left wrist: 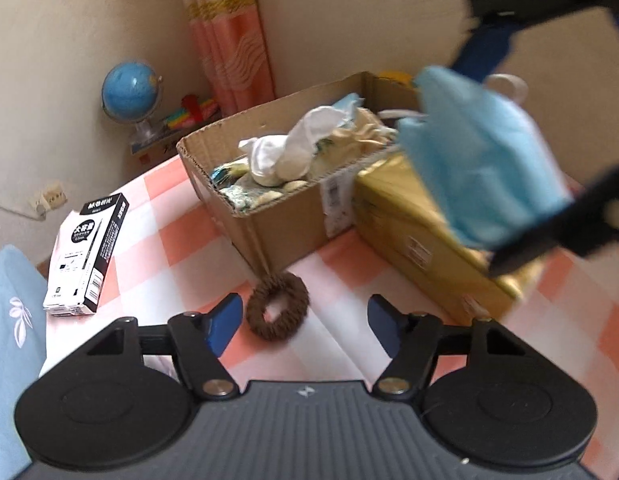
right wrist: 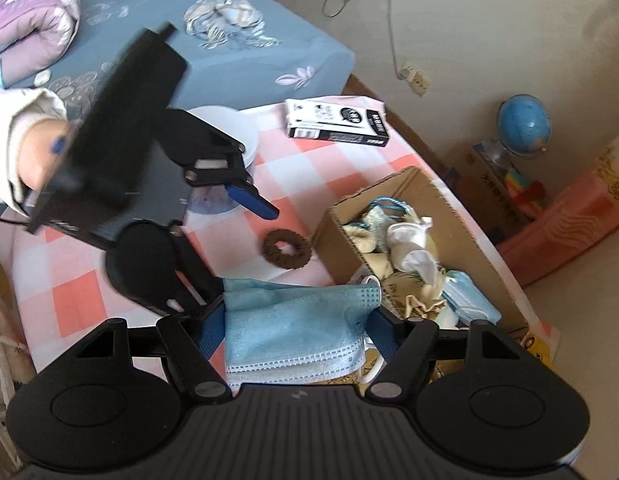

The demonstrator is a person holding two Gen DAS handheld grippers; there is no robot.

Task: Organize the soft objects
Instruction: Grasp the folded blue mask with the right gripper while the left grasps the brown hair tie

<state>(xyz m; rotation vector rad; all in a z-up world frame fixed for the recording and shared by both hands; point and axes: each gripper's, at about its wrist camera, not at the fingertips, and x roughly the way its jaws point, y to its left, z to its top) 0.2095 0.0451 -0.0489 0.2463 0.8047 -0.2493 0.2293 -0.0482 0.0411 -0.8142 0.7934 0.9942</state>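
A small bedroom corner: a table under a pink-and-white checked cloth (right wrist: 81, 292), a blue-covered bed behind it, a globe (left wrist: 129, 88) on the floor by the curtain. Toward the far side of the tabletop sits an open cardboard box (left wrist: 269, 216) already heaped with soft things, white and cream cloths and another mask among them, with a gold-wrapped parcel (left wrist: 429, 240) touching its side.

The right gripper (right wrist: 297, 328) has its jaws clamped across a folded blue face mask (right wrist: 293, 320) and holds it in the air just beside the box's near wall, not yet over the opening. The left gripper (left wrist: 305, 316) hangs low over the cloth with its jaws spread wide and nothing in them; a brown hair scrunchie (left wrist: 277, 306) lies on the cloth between its fingertips, close to the box's corner. A black-and-white pen carton (left wrist: 85, 256) lies near the tabletop's left edge, well apart.

So the step in hand looks like carrying the mask to the box. Next, I'd say, the right hand needs to bring it above the pile and let go, while the left only has to drop a little and close on the scrunchie.
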